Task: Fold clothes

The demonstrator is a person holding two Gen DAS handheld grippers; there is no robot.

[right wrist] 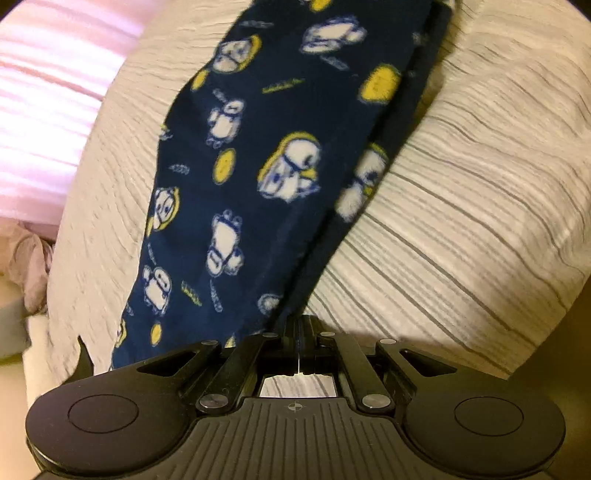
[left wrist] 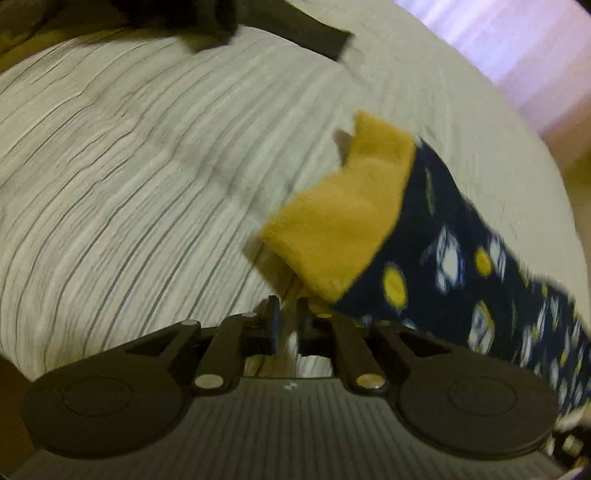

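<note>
**Pyjama trousers stretched between two grippers over a striped bed**

Pyjama trousers (right wrist: 258, 177), navy fleece printed with white and yellow cartoon figures, hang lifted over the striped bedspread (right wrist: 461, 221). The right wrist view shows a long printed leg running away from the camera, doubled so that a second dark layer shows along its right edge, with pink curtains (right wrist: 44, 110) beyond the bed's corner. Only the left wrist view shows the mustard-yellow cuff (left wrist: 340, 218) at the leg's end, the navy cloth trailing off to the right, and a dark garment (left wrist: 207, 22) lying at the far edge of the bedspread (left wrist: 129, 166).

The right gripper (right wrist: 300, 332) has its fingers pressed together on the trousers' fold, the cloth rising straight out of them. The left gripper (left wrist: 288, 314) is pinched on the fabric just beneath the cuff, its fingers nearly touching with pale cloth between them. The left view is blurred.
</note>
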